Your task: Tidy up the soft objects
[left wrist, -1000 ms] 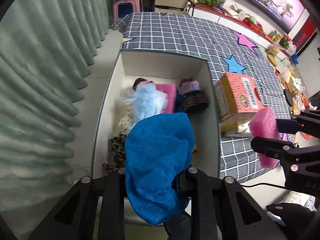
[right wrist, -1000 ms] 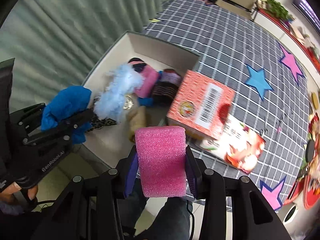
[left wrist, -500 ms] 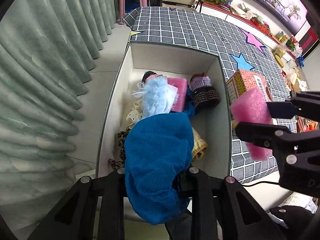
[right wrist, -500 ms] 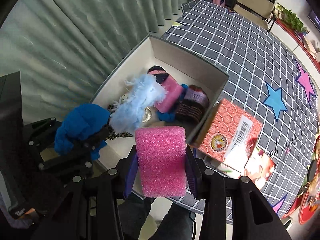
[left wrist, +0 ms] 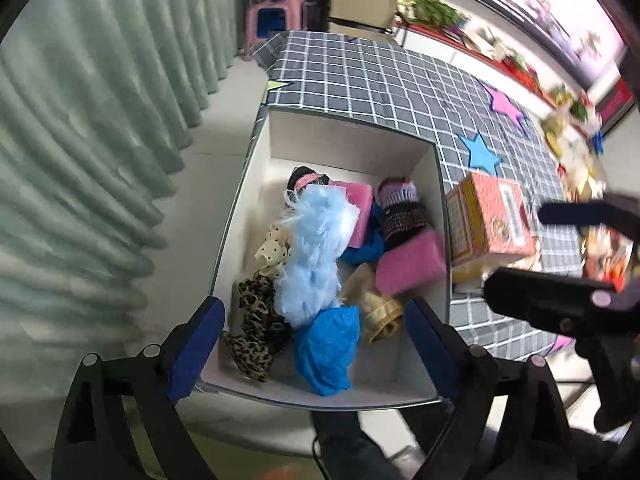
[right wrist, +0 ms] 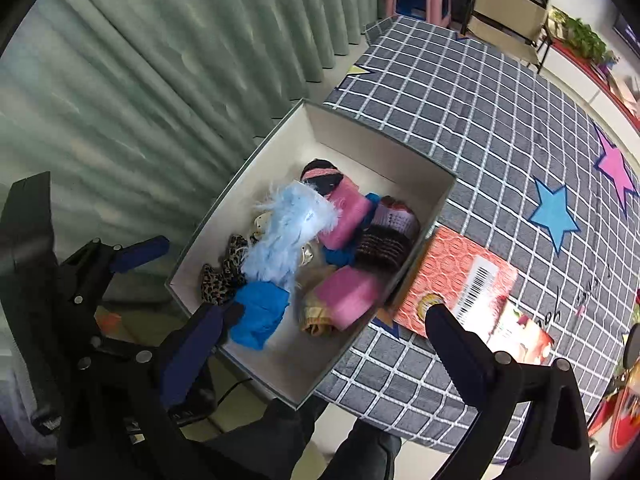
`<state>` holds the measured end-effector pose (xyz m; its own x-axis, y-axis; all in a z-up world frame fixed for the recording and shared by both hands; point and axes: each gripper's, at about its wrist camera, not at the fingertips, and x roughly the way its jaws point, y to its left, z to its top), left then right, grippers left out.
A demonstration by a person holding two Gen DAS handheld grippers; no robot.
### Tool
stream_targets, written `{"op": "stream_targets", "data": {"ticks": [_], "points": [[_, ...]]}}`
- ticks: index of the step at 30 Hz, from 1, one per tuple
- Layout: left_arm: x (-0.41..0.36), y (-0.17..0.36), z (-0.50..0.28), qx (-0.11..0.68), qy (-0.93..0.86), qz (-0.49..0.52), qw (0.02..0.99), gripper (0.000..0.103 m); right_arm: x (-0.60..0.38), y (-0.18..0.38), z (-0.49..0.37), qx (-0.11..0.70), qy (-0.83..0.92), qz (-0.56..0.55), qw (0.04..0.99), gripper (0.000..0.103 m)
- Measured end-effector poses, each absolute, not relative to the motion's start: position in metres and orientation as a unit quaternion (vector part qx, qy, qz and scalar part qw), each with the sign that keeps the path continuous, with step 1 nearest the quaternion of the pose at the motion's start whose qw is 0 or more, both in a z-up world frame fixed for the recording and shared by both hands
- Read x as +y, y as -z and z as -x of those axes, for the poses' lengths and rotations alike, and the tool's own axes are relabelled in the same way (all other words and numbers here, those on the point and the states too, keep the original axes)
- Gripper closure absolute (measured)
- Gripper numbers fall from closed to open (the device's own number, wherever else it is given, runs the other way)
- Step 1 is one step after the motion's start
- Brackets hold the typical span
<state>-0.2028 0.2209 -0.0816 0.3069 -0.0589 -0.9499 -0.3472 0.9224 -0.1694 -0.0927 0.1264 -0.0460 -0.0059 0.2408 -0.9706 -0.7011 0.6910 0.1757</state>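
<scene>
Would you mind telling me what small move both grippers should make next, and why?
Probably lift both clear of the white box and turn toward the table. The left gripper and right gripper are opening with nothing between their jaws; the blue cloth and pink sponge already lie inside.

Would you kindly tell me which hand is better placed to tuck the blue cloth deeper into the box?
Left, probably: its tool, opening and empty, hangs directly over the blue cloth in the box; the right tool sits nearer the table.

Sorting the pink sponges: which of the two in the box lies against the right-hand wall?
The pink sponge nearer the camera, beside the striped knit; the other lies farther back, half under blue fluff.
</scene>
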Motion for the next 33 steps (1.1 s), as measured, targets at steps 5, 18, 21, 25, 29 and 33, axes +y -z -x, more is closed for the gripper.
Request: {"op": "stream_targets", "data": {"ticks": [5,18,21,25,29,33], "points": [[0.227,0.086,0.202,0.610,-0.097,0.200,0.761,0.010,0.110,0.044,0.093,0.628,-0.304,0.198,0.689,0.000],[0.210,0.085,0.204,0.643,-0.138,0.125,0.743,0.010,0.094,0.047,0.109,0.637,-0.288,0.214,0.682,0.000],[0.209,0.085,0.204,0.643,-0.140,0.125,0.742,0.010,0.094,0.049,0.111,0.639,-0.289,0.215,0.680,0.000],[0.208,0.084,0.205,0.643,-0.140,0.131,0.741,0.010,0.094,0.050,0.112,0.642,-0.288,0.214,0.678,0.000],[0.207,0.083,0.206,0.643,-0.139,0.133,0.741,0.010,0.094,0.049,0.113,0.639,-0.288,0.215,0.680,0.000],[0.209,0.083,0.206,0.644,-0.139,0.137,0.740,0.010,0.095,0.048,0.115,0.638,-0.288,0.218,0.680,0.000]]}}
